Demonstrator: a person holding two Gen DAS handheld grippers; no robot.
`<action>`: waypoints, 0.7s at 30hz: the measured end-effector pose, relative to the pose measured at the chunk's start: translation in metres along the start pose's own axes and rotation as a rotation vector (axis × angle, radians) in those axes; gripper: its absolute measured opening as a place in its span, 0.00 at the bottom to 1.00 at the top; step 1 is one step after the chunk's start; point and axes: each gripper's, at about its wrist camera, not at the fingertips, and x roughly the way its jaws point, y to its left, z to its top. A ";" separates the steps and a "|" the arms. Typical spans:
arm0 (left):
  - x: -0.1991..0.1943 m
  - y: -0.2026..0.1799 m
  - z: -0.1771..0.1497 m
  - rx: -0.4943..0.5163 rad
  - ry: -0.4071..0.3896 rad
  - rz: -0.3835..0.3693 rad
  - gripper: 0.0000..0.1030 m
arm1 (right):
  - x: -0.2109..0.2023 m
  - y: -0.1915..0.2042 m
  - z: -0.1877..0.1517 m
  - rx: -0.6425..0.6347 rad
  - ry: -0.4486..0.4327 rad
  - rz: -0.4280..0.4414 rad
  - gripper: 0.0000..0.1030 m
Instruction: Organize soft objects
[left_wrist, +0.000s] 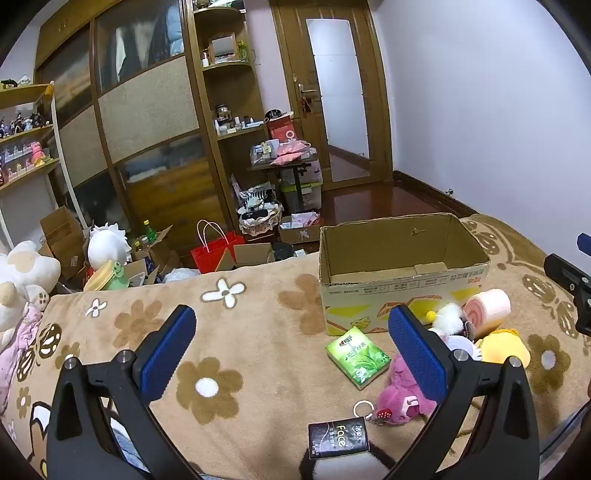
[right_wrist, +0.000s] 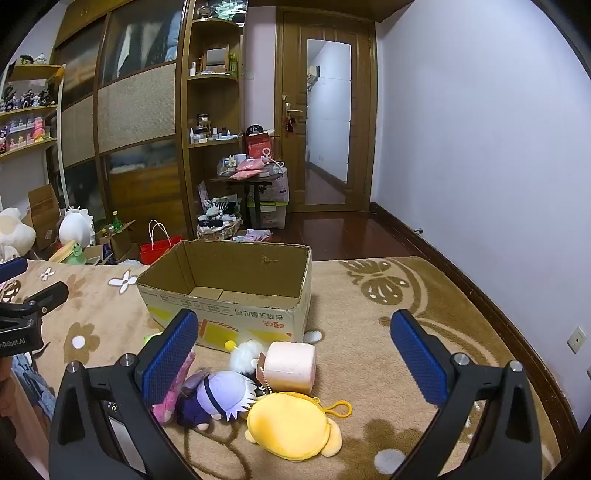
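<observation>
An open cardboard box (left_wrist: 402, 291) (right_wrist: 225, 306) stands on the flowered blanket. In front of it lie a pink roll plush (left_wrist: 487, 306) (right_wrist: 291, 365), a white fluffy toy (left_wrist: 448, 317) (right_wrist: 245, 354), a yellow plush (left_wrist: 506, 347) (right_wrist: 291, 428), a purple-and-white doll (right_wrist: 221, 398) and a pink plush (left_wrist: 399, 395) (right_wrist: 173, 391). A green tissue pack (left_wrist: 358, 356) and a black tissue pack (left_wrist: 338, 437) lie nearby. My left gripper (left_wrist: 291, 343) is open and empty above the blanket. My right gripper (right_wrist: 295, 354) is open and empty over the plush pile.
The blanket (left_wrist: 258, 332) ends at a far edge with floor clutter beyond: a red bag (left_wrist: 214, 251), boxes and a white plush (left_wrist: 107, 247). A large white plush (left_wrist: 22, 280) lies at the left. A wall (right_wrist: 480, 147) runs along the right.
</observation>
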 end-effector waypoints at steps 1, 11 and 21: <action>0.000 0.000 0.000 0.000 0.000 0.001 1.00 | 0.000 0.000 0.000 0.000 -0.001 0.000 1.00; -0.002 0.001 -0.001 0.001 0.002 -0.003 1.00 | 0.001 0.000 0.000 0.000 -0.002 -0.002 1.00; -0.002 0.000 -0.001 0.002 0.003 -0.004 1.00 | 0.000 -0.001 0.000 -0.001 -0.005 -0.002 1.00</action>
